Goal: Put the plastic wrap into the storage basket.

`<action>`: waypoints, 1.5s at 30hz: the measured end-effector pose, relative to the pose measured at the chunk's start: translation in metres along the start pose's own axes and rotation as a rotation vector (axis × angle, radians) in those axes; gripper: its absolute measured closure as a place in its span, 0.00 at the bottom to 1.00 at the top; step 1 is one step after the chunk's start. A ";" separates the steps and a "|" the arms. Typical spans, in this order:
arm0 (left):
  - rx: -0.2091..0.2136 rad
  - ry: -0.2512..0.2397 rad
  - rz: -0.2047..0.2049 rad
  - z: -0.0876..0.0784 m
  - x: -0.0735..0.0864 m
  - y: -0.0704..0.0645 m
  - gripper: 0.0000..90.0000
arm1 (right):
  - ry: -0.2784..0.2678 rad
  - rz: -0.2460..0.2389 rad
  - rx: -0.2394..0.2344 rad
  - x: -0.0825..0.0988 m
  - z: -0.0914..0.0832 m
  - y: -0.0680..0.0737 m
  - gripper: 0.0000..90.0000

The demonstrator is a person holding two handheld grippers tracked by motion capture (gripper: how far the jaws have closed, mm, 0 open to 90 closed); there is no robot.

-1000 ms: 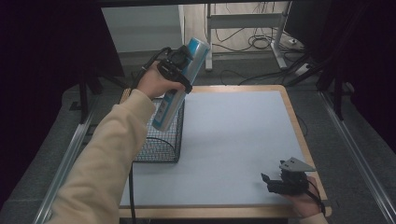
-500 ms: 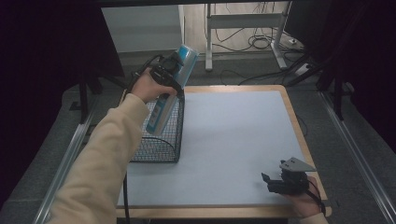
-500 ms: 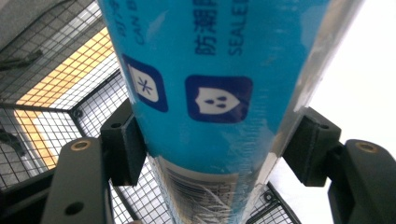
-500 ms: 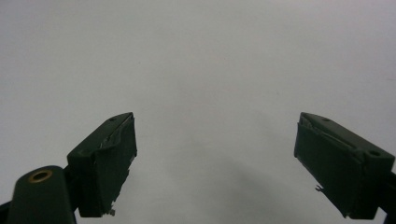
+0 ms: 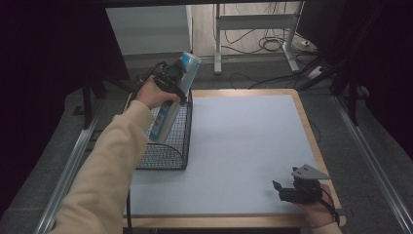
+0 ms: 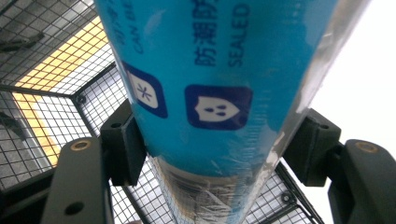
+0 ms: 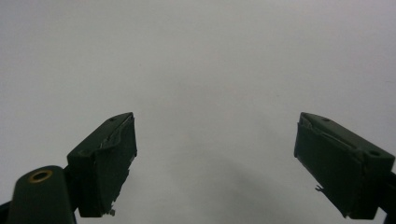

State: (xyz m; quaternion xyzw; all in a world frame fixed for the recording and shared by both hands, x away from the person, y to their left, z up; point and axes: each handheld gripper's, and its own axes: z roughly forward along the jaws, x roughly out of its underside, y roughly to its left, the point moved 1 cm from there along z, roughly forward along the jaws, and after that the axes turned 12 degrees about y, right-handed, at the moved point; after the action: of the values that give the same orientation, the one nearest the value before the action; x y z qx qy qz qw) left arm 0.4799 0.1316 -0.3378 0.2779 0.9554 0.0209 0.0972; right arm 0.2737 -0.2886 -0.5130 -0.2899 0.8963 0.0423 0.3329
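A pale grey-blue tabletop [image 5: 243,146] with a light wooden edge is filling the middle of the high view, its surface lying bare across the centre and far right. A black wire basket [image 5: 168,141] is standing directly on it at the left edge, toward the far corner. At the near right corner, the right claw [image 5: 282,187] is resting low against the tabletop, its jaws spread apart. In the right gripper view the same plain surface [image 7: 196,70] is stretching beyond those jaws.

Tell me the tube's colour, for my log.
Bright blue tube with dark blue icons and white print, clearest in the left gripper view.
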 end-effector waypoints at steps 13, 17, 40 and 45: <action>-0.012 0.029 -0.031 0.026 -0.005 0.012 0.35 | 0.005 0.003 0.001 0.000 0.001 0.000 0.15; -0.018 0.046 -0.042 0.037 -0.009 0.017 0.35 | 0.007 -0.001 0.006 0.001 0.001 0.000 0.15; -0.036 0.042 -0.077 0.081 -0.036 0.029 0.35 | 0.012 -0.001 0.011 0.002 0.002 -0.002 0.15; -0.047 0.088 -0.062 0.097 -0.040 0.029 0.35 | 0.013 0.003 0.013 0.002 0.002 -0.003 0.15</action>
State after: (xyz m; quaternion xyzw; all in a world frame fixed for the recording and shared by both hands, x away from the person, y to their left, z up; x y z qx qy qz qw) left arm 0.5471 0.1333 -0.4230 0.2445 0.9662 0.0527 0.0622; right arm 0.2755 -0.2916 -0.5159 -0.2868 0.8990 0.0351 0.3290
